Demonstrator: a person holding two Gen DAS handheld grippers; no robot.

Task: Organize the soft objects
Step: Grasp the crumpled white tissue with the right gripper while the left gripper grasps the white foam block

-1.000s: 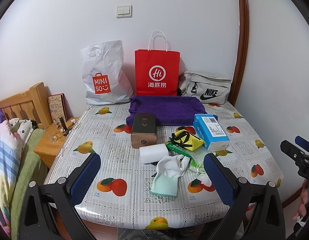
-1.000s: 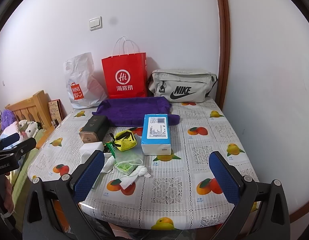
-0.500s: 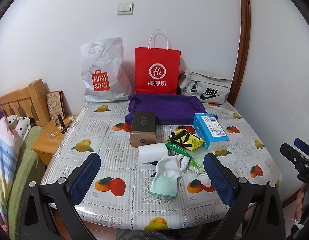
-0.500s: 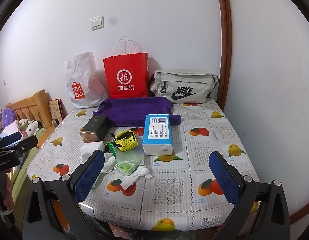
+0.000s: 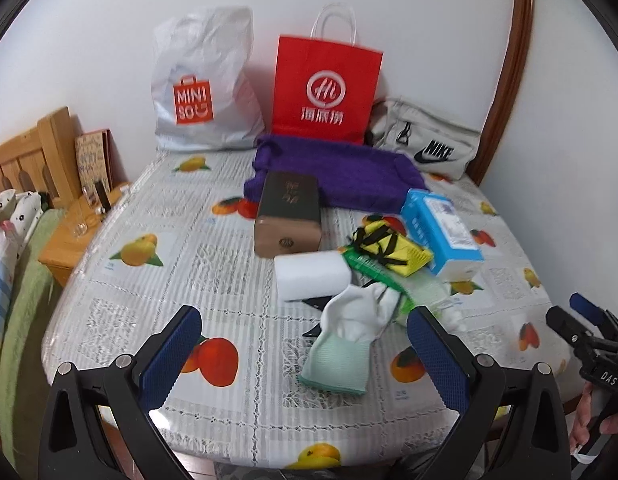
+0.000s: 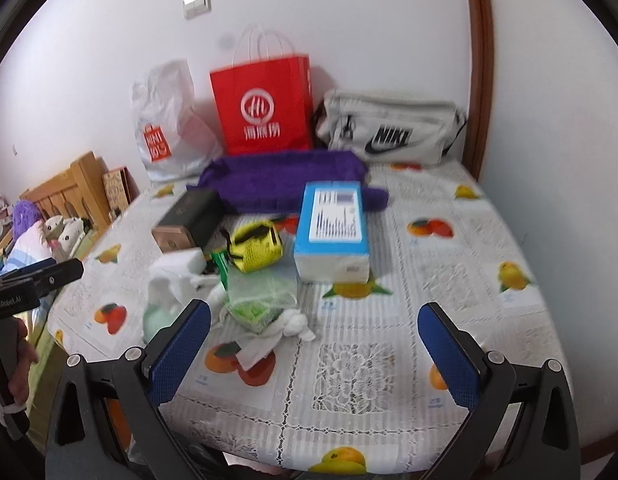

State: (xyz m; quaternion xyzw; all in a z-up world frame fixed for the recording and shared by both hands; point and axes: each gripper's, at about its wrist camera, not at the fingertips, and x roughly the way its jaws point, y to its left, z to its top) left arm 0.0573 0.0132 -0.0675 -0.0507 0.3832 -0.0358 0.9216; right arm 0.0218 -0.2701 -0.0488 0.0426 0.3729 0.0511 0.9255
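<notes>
Several soft items lie heaped at mid-table: a white-and-mint sock [image 5: 349,336], a yellow mesh pouch [image 5: 389,252], a green net bag [image 6: 261,300] and a white foam block [image 5: 313,280], touching or overlapping. Behind them a purple towel [image 5: 337,176] lies flat, likely the sorting spot. Left gripper [image 5: 305,360] is spread wide, empty, framing the sock, probably the first pick. Right gripper [image 6: 315,356] is likewise spread and empty, over bare tablecloth [image 6: 449,280] beside the heap. Rigid blue tissue box [image 6: 333,232] and brown box [image 5: 289,216] crowd the pile.

Black claw [image 5: 305,356] frames, blue textured pads [image 5: 171,358].
</notes>
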